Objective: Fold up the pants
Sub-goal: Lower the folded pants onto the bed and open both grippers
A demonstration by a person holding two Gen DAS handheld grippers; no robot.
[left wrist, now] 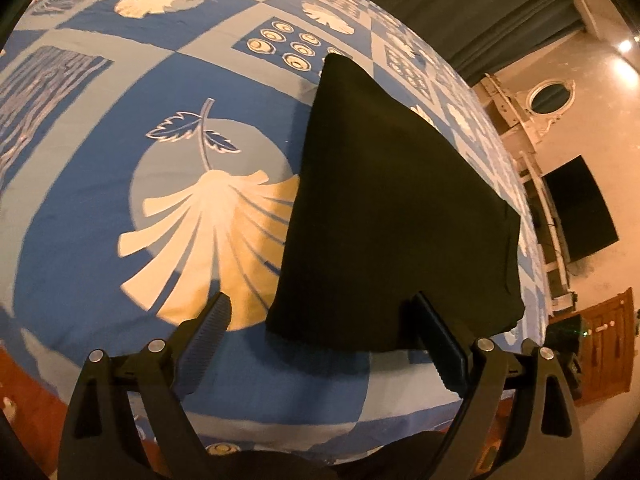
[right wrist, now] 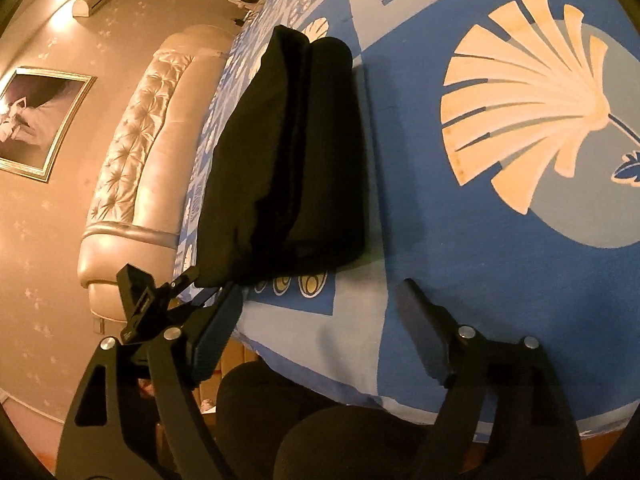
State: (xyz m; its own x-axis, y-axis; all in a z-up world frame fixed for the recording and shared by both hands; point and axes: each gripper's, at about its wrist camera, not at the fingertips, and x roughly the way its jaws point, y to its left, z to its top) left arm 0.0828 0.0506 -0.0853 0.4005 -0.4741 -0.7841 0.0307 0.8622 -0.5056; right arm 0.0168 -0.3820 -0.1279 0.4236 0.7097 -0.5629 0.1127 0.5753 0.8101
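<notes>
The black pants (left wrist: pixel 392 208) lie folded into a thick flat bundle on the blue patterned bed cover (left wrist: pixel 100 184). In the left wrist view my left gripper (left wrist: pixel 320 304) is open at the bundle's near edge. Its right finger overlaps the cloth and its left finger stands over bare cover; neither pad presses. In the right wrist view the pants (right wrist: pixel 288 152) show stacked layers along their side. My right gripper (right wrist: pixel 320 288) is open just short of the near end of the bundle, with only the bed cover (right wrist: pixel 440 248) between its fingers.
The bed's near edge runs just below both grippers. A padded headboard (right wrist: pixel 132 152) and a framed picture (right wrist: pixel 36 120) stand left of the bed. A dark screen (left wrist: pixel 580 208), a wooden cabinet (left wrist: pixel 604 344) and a curtain (left wrist: pixel 460 8) lie beyond. A person's dark-clothed legs (right wrist: pixel 340 432) are below.
</notes>
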